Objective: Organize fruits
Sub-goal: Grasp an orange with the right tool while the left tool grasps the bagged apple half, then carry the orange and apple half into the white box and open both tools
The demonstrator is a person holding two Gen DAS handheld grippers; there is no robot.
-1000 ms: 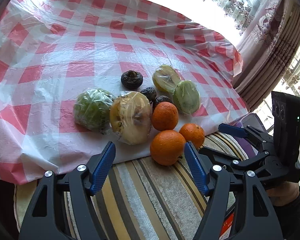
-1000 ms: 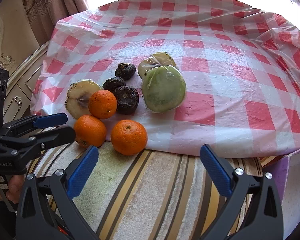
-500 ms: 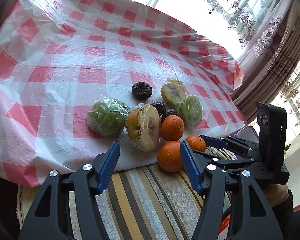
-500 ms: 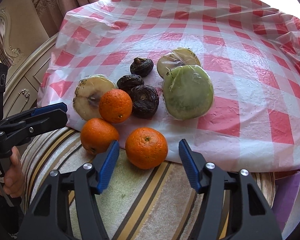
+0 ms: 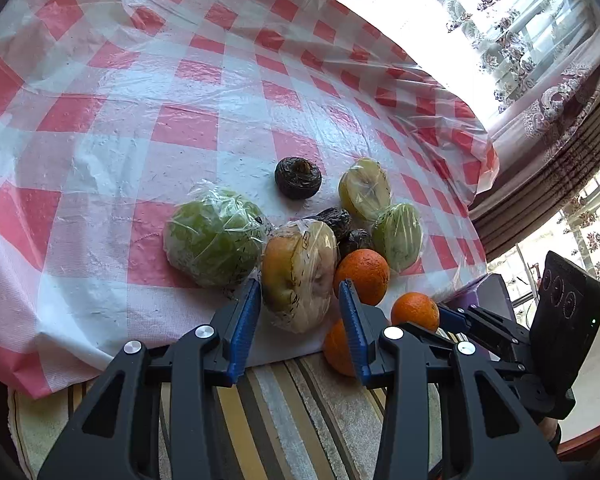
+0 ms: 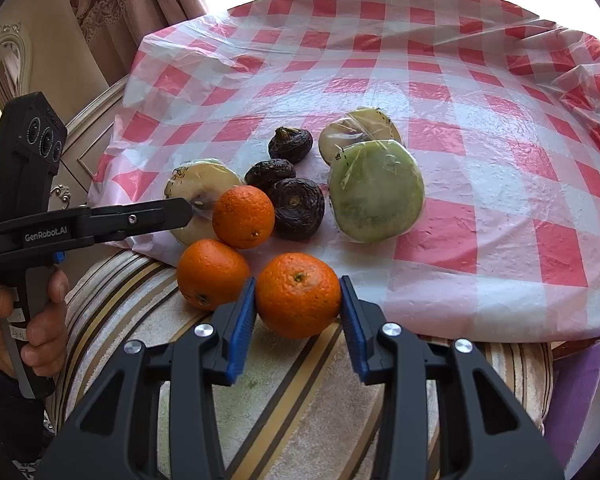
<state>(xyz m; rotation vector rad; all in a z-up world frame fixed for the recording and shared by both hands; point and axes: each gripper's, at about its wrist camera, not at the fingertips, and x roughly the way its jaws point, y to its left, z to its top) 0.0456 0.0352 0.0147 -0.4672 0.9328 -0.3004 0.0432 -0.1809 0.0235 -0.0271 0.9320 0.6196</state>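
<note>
The right gripper (image 6: 298,306) has its jaws clamped on the nearest orange (image 6: 298,295), pads pressed to both flanks, after closing sharply in the last moment. That orange sits on the striped cloth (image 6: 284,392), just off the near edge of the checked plastic sheet (image 6: 460,120) that covers the bench. A second orange (image 6: 212,274) lies just beside it on the left, and a third (image 6: 243,216) sits just beyond that one, on the sheet.

The pads hold the round fruit low and near their tips, so in my judgement a quick lift could let it roll out forward. It would then knock the second orange off the bench edge.

The left gripper (image 5: 298,320) has its jaws closing around the wrapped cut fruit (image 5: 298,274), which rests at the sheet's near edge beside the first orange's neighbours. Its jaws have just been narrowing. The left pad seems to touch the wrap; I cannot tell whether the right one does. The film is slick and loose, so the pads may catch only plastic and let the fruit slip or drag the sheet. The wrapped green fruit (image 5: 214,240) touching it on the left could be nudged too.
</note>
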